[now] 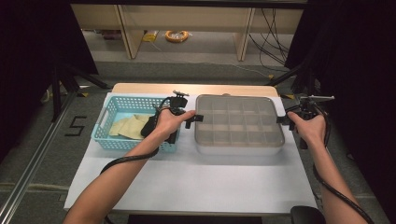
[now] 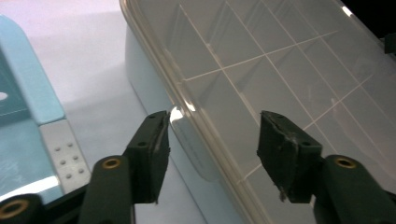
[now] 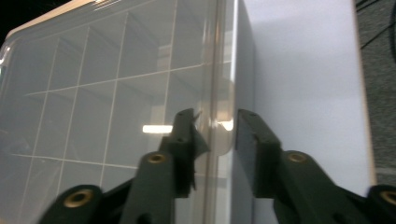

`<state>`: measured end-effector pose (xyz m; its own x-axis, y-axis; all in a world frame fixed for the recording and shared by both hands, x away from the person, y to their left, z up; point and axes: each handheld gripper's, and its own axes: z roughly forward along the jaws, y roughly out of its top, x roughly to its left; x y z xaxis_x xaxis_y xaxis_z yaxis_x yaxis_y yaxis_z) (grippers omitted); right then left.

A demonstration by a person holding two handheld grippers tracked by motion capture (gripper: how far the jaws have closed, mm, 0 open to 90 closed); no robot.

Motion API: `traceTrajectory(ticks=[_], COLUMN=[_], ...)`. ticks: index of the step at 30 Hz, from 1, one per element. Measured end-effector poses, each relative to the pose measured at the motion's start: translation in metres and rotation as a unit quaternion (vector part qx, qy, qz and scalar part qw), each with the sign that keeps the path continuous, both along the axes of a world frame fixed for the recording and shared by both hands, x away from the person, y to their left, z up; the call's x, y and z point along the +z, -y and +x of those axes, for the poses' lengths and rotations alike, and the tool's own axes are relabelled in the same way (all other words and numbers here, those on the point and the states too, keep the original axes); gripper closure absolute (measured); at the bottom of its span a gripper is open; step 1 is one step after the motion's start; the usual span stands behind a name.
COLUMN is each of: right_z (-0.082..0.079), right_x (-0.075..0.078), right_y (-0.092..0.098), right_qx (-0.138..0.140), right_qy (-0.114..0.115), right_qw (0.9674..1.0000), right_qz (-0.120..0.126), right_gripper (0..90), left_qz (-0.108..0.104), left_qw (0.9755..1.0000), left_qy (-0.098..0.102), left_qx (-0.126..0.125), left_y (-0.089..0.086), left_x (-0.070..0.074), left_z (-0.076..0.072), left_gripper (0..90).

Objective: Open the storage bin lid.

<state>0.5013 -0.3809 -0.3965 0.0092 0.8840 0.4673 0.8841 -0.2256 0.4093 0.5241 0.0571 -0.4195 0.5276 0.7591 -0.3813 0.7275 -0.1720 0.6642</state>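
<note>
A clear compartment box with a lid (image 1: 238, 121) stands on the white table top. My left gripper (image 1: 195, 119) is at the box's left edge. In the left gripper view, its jaws (image 2: 212, 126) stand open astride the lid's rim (image 2: 187, 105), one over the lid (image 2: 280, 60) and one outside the box wall. My right gripper (image 1: 285, 119) is at the box's right edge. In the right gripper view, its jaws (image 3: 217, 121) are shut on the small tab (image 3: 223, 135) of the lid (image 3: 93, 84), one pad above and one at the side.
A light blue basket (image 1: 105, 119) with yellowish cloths (image 1: 128, 126) sits just left of the box, close behind my left hand; its corner (image 2: 28, 84) is in the left gripper view. White table surface (image 1: 187, 182) stretches toward the front edge. Dark curtains flank both sides.
</note>
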Motion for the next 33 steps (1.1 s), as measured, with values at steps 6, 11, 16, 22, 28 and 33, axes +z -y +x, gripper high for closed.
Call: traceTrajectory(ticks=[6,11,16,22,28,33], right_z=[0.0021,0.0020,0.0014,0.0008,0.0010,-0.0012], right_x=[-0.0042,-0.0049,-0.0024,-0.0029,-0.0034,-0.0032], right_y=[-0.0003,0.0008,-0.0025,-0.0046,0.0003,0.0009], right_qx=[0.000,0.008,-0.004,-0.013,0.004,-0.003], right_qy=[0.002,0.009,-0.011,0.008,0.011,0.015], right_qw=[0.9999,0.9999,0.9994,0.9996,0.9999,0.9999], right_qz=[0.016,0.009,0.031,0.025,0.003,0.002], right_gripper=[61.5,61.3,61.4,63.3,64.8,66.6], left_qz=[0.007,0.004,-0.009,-0.008,-0.009,-0.014], left_qw=[0.9999,0.9996,0.9991,0.9989,0.9990,0.9989], left_qy=[-0.011,-0.027,-0.041,-0.046,-0.043,-0.044], left_qx=[0.004,0.004,0.010,0.006,0.008,0.013], left_y=[-0.0012,-0.0020,-0.0007,-0.0019,-0.0012,-0.0003], left_x=[-0.0010,0.0000,-0.0014,-0.0005,-0.0002,0.0005], left_z=[-0.0013,-0.0037,-0.0047,-0.0030,-0.0036,-0.0043], left_gripper=[50.5,50.4,51.3,53.2,53.2,53.2])
